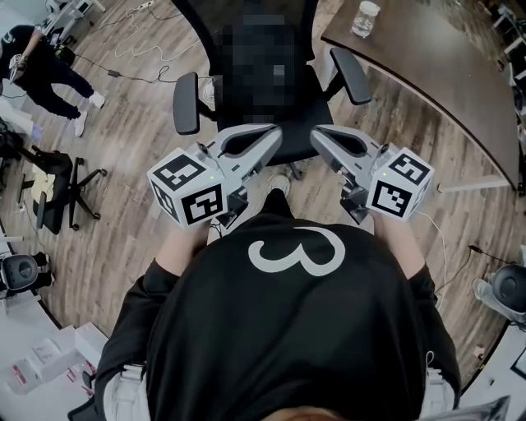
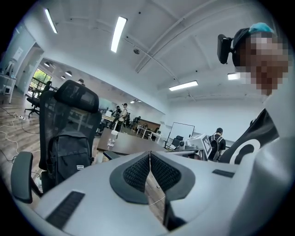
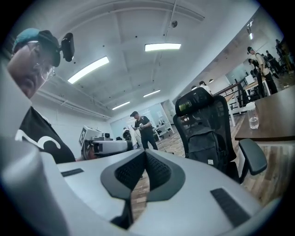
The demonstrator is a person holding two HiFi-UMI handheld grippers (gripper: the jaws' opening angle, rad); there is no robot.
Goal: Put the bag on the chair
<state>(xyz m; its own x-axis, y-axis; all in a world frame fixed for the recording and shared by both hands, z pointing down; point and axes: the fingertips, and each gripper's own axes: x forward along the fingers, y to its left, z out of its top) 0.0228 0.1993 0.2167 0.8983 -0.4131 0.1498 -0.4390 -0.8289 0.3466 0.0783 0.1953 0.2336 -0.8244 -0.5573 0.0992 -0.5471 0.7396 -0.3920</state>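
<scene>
while the person stands facing the chair (image 1: 187, 103), the left gripper (image 1: 271, 136) and the right gripper (image 1: 317, 136) are held side by side in front of the chest. their tips point toward the seat and slant in toward each other without touching.

in the left gripper view the two dark ribbed pads (image 2: 136, 174) meet along a thin line, so its fingers are fully closed and nothing is caught between them. the right gripper view shows the same thing: its pads (image 3: 129, 173) are pressed together and empty.

the bag (image 2: 69, 154), a black backpack, is on the chair already. it sits upright on the seat, leaning against the mesh back, between the two armrests, with a small pale label low on its front. both gripper views show it off to the side of the closed fingers, and neither gripper touches it. in the head view that spot is blurred over.

a dark curved table (image 1: 427, 57) stands to the right of the chair, with a clear bottle (image 1: 365, 18) on it near the edge. on the wooden floor (image 1: 123, 123) to the left is a second chair (image 1: 57, 185), and beyond it a person in dark clothes (image 1: 45, 70) stands well apart from the grippers.
</scene>
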